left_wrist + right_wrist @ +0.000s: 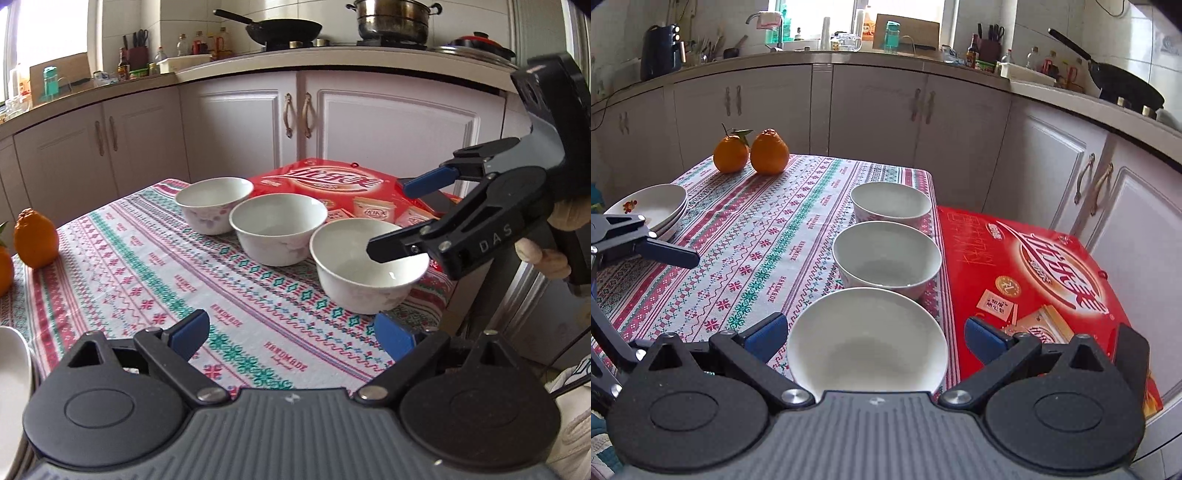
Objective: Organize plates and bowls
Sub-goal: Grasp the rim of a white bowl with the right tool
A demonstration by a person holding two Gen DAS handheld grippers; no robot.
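My right hand-held gripper (875,338) hangs spread wide around the nearest bowl (868,343) of three lined along the counter (746,258) edge, a glazed, slippery, breakable piece best pinched at its thin rim, while my left hand-held gripper (291,334) waits unclenched.

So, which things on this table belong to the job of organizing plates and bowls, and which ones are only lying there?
Belong to the job:
- near bowl
- middle bowl
- far bowl
- stacked plates

Only lying there:
- two oranges
- red box
- tablecloth
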